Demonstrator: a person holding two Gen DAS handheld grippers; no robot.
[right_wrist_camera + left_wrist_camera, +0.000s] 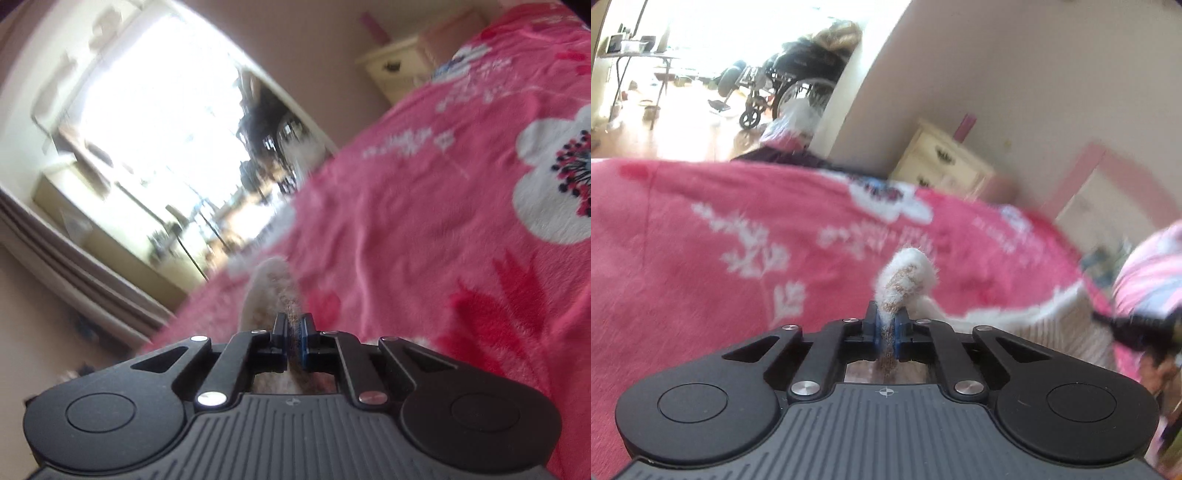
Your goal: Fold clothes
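Observation:
A fuzzy white and tan garment (pixel 908 273) lies on a pink flowered blanket (pixel 701 240). My left gripper (pixel 887 325) is shut on a fold of it, and the cloth pokes up in a loop beyond the blue pads. The rest of the garment trails off to the right (pixel 1015 317) toward the other black gripper at the right edge. In the right wrist view, my right gripper (pixel 294 325) is shut on another edge of the same garment (pixel 269 284), which sticks out ahead of the fingers over the blanket (pixel 424 240).
A cream chest of drawers (pixel 942 162) stands against the wall beyond the bed. A wheelchair (pixel 783 92) stands in the bright room past the doorway. A pink-framed mirror (pixel 1108 192) leans at the right. The bed's edge falls away on the left (pixel 177 314).

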